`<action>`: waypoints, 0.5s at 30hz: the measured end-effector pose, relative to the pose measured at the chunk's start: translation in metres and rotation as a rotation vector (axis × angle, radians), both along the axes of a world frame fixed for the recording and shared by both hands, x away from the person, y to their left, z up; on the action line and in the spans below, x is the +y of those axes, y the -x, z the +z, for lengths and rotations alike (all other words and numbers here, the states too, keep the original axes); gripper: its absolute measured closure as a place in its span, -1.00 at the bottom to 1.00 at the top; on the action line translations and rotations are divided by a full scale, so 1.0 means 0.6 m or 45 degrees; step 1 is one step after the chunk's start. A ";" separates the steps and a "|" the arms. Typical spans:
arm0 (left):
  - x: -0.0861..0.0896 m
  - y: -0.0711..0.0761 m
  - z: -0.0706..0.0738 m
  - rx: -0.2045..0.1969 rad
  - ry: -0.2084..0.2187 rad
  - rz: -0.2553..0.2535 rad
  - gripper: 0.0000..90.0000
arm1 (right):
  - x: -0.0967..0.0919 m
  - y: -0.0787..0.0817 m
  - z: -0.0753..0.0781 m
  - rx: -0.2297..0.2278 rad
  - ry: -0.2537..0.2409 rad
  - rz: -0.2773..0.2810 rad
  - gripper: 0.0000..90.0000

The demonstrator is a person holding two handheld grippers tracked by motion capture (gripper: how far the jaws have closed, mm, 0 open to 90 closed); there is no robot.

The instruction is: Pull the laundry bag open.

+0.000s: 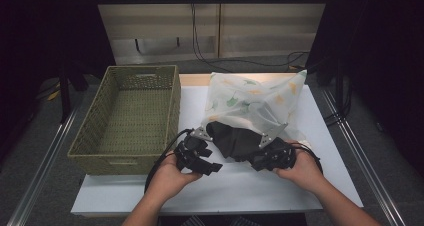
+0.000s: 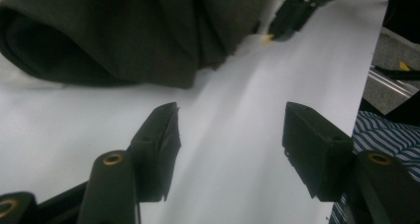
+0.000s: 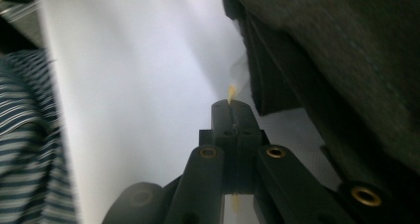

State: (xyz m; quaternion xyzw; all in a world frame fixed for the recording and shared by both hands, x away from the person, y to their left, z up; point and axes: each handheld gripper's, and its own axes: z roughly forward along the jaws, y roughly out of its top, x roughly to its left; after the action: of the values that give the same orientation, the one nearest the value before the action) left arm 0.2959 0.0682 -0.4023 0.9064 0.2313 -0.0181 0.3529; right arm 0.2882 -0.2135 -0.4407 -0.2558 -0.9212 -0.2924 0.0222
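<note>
A white see-through bag [image 1: 250, 101] with leaf prints lies on the white table [image 1: 260, 188], its mouth toward me. A dark garment [image 1: 234, 142] bulges out of that mouth. My right gripper [image 1: 256, 162] is at the mouth's right side; in its own view the right gripper [image 3: 232, 105] is shut on a thin edge of the bag [image 3: 231, 91], with the dark garment [image 3: 346, 45] beside it. My left gripper [image 1: 212, 167] sits at the mouth's left side. In its own view the left gripper [image 2: 230, 120] is open over bare table, short of the dark garment [image 2: 124, 30].
An empty woven basket [image 1: 172, 108] stands on the table's left half, close to the bag. A bare strip of table runs along the front edge before my hands. Dark floor, rails and cables surround the table.
</note>
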 end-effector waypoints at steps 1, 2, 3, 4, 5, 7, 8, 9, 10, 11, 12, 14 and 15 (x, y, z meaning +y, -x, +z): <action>0.000 0.000 0.000 0.000 0.001 -0.001 -0.13 | 0.000 0.005 0.002 0.005 -0.009 0.018 1.00; -0.001 0.000 0.000 0.001 0.004 0.001 -0.13 | -0.001 0.010 0.003 0.005 -0.019 0.042 1.00; -0.001 0.000 0.000 -0.001 0.001 0.003 -0.13 | -0.001 0.016 0.004 0.006 -0.021 0.059 1.00; -0.002 0.000 0.000 -0.001 -0.001 0.004 -0.13 | -0.002 0.022 0.004 0.009 -0.023 0.076 1.00; -0.002 0.000 0.000 0.000 -0.004 -0.003 -0.13 | -0.003 0.028 0.004 0.015 -0.019 0.099 1.00; -0.003 0.000 -0.001 0.004 -0.012 -0.013 -0.13 | -0.005 0.040 0.004 0.032 -0.017 0.123 1.00; -0.004 0.001 -0.002 0.008 -0.003 -0.011 -0.13 | -0.007 0.046 0.004 0.041 -0.017 0.135 1.00; -0.006 0.001 -0.003 0.011 -0.006 -0.009 -0.13 | -0.008 0.051 0.004 0.049 -0.023 0.142 1.00; -0.007 0.001 -0.004 0.011 -0.001 -0.019 -0.14 | -0.009 0.057 0.005 0.065 -0.024 0.144 1.00; -0.010 0.002 -0.005 0.025 -0.002 -0.023 -0.14 | -0.011 0.061 0.005 0.061 -0.019 0.157 1.00; -0.013 0.003 -0.005 0.018 -0.013 -0.025 -0.15 | -0.011 0.064 0.005 0.043 -0.015 0.158 1.00; -0.020 0.006 -0.007 0.028 -0.003 -0.036 -0.17 | -0.012 0.069 0.007 0.027 0.006 0.154 1.00; -0.024 0.008 -0.007 0.021 -0.007 -0.034 -0.18 | -0.012 0.069 0.007 0.013 0.005 0.158 1.00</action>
State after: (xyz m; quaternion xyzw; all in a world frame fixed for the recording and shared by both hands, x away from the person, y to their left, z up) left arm 0.2912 0.0541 -0.4064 0.9102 0.2220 -0.0296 0.3484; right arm 0.2465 -0.2207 -0.4368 -0.1997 -0.9357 -0.2875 0.0444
